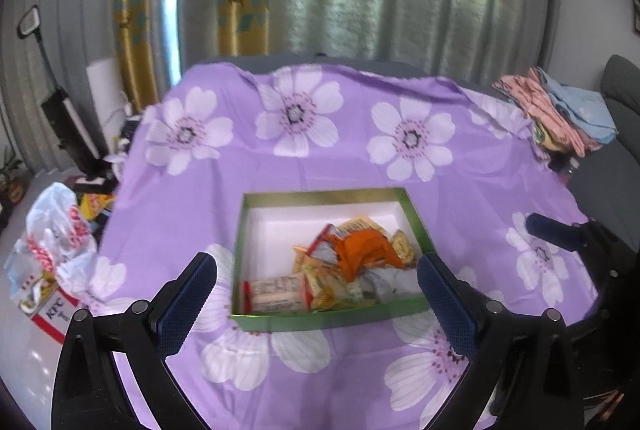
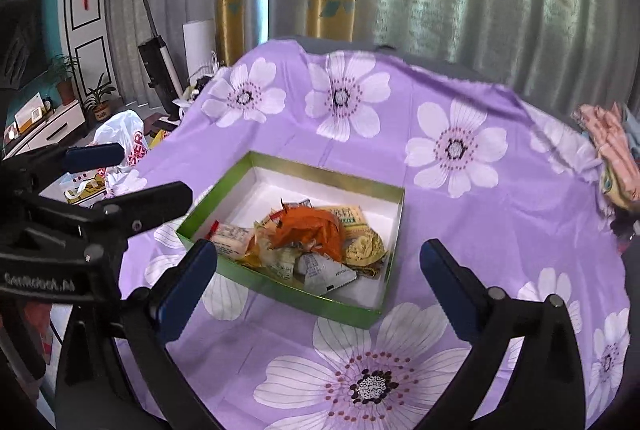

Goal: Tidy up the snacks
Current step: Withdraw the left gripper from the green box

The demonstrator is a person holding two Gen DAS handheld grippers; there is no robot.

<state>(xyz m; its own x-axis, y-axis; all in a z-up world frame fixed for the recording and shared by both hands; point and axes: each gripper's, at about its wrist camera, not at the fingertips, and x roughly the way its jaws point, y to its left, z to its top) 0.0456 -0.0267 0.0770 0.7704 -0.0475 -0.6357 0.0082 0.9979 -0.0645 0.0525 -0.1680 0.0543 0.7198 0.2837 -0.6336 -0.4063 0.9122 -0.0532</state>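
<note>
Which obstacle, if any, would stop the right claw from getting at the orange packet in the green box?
Probably none. The right claw is open and empty, the green box has no lid, and the orange packet lies on top of the other snacks.

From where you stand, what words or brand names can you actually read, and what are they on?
"KFC": on the red and white carton under the plastic bag.
"GenRobot.AI", blurred: on the left tool's black body.
Red letters on the white plastic bag: cut off, unreadable.
Print on the snack packets in the green box: too small.
</note>
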